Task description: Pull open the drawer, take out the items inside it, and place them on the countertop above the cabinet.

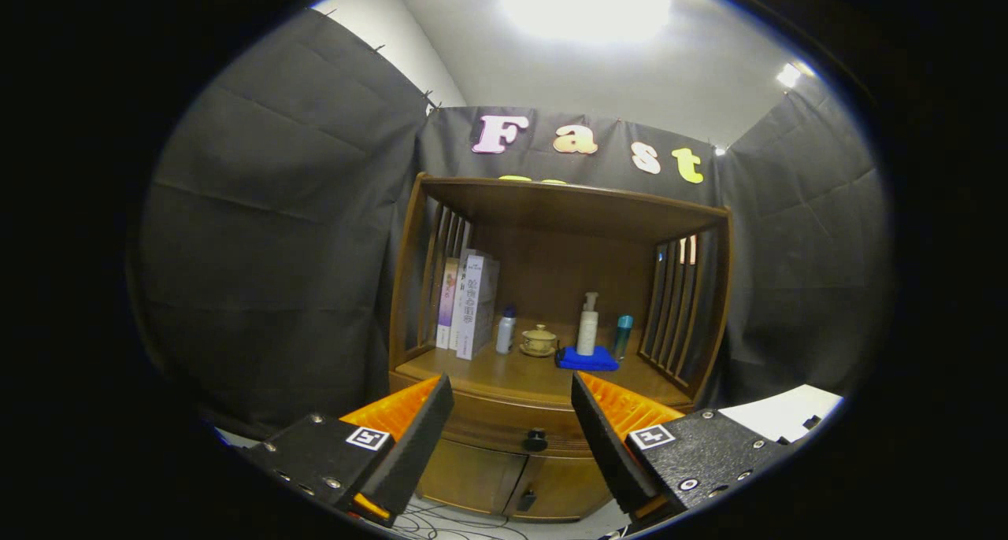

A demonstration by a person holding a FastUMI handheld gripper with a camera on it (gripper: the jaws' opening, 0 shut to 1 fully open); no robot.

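A brown wooden cabinet (551, 233) stands ahead against the booth's wall. Its drawer (504, 426) is closed, with a dark round knob (535, 440) at the front, seen between my fingers and some way beyond them. Above the drawer lies the countertop (504, 371), roofed by an open shelf frame with slatted sides. My gripper (512, 405) is open, its fingers spread wide with nothing between them, well short of the cabinet. What the drawer holds is hidden.
On the countertop stand upright books (470, 304), a small white bottle (505, 331), a lidded ceramic cup on a saucer (539, 340), a white pump bottle (587, 325) behind a folded blue cloth (587, 359), and a teal bottle (623, 334). Two lower doors (512, 481) sit below the drawer. Cables (441, 520) lie on the floor.
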